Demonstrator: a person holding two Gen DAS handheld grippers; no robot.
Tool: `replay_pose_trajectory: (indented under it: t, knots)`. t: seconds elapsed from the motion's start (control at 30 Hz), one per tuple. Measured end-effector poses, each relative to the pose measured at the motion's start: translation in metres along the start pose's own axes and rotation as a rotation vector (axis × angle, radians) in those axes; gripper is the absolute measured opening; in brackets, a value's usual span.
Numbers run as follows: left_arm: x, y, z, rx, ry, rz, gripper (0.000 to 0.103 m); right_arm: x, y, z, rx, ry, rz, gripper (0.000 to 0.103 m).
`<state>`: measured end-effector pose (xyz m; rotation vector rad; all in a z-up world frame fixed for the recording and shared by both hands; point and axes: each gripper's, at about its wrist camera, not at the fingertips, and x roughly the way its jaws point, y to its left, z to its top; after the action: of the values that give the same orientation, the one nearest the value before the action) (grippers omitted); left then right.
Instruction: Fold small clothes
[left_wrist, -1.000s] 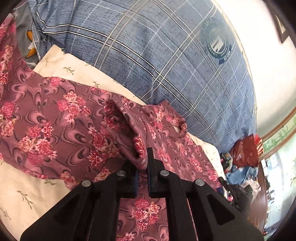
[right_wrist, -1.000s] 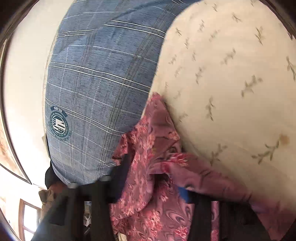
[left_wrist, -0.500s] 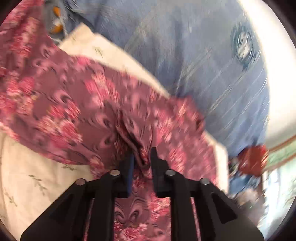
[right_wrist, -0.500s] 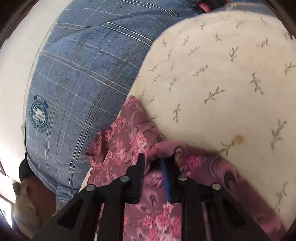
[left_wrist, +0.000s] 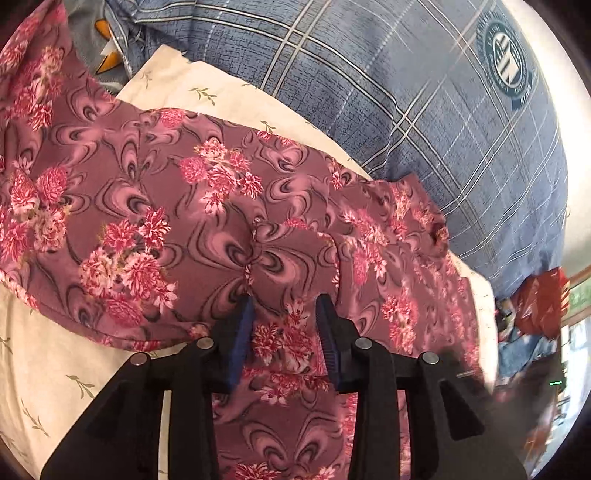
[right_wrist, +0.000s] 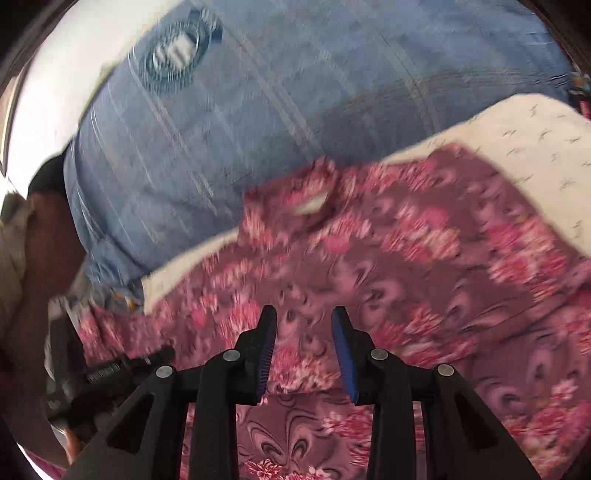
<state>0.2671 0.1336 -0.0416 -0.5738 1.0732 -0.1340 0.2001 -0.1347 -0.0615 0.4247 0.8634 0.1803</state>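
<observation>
Both claws stood released over the garment (left_wrist: 207, 206). Left claw (left_wrist: 284, 306) had its jaws parted, having just been opening; the blue pads (left_wrist: 242, 332) flanked a low ridge of cloth without pressing on it. Right claw (right_wrist: 303, 317) matched it, jaws likewise just opened, with floral cloth lying in the gap between them and neither pad pinching it. That view was smeared by motion, so fine creases could not be read.

The garment, maroon with pink flowers and swirls, lay spread across a cream sheet (left_wrist: 48, 369) printed with small green sprigs. In the left view its near part lay flat and doubled over, a fold edge running along the lower left above the bare sheet, while a narrower part reached away to the right toward the sheet's far edge. In the right view (right_wrist: 406, 258) a collar-like opening showed near its far edge, close to the blue cover.

Behind the sheet rose a blue plaid cover (left_wrist: 406, 92) bearing a round teal crest (left_wrist: 506, 66). Red and blue clutter (left_wrist: 539, 302) sat at the far right of the left view, too small to make out.
</observation>
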Motion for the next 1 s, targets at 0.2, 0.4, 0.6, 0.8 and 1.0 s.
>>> replay_pose_trajectory:
  t: [0.2, 0.4, 0.6, 0.8, 1.0]
  knots:
    - [-0.044, 0.019, 0.015, -0.082, -0.113, -0.007, 0.033, 0.013, 0.032, 0.0, -0.1, 0.02, -0.051, 0.047]
    - [-0.119, 0.054, 0.026, -0.132, -0.245, 0.124, 0.052, 0.022, 0.022, -0.008, -0.01, -0.033, 0.015, 0.054]
    - [-0.172, 0.1, 0.026, -0.191, -0.287, 0.173, 0.06, 0.007, 0.058, -0.012, -0.173, -0.064, 0.023, 0.055]
    - [-0.177, 0.13, 0.049, -0.267, -0.265, 0.166, 0.061, 0.043, 0.097, -0.023, -0.325, 0.038, 0.03, 0.055]
    - [-0.132, 0.134, 0.057, -0.3, -0.133, 0.174, 0.061, 0.052, 0.099, -0.031, -0.359, 0.017, 0.008, 0.064]
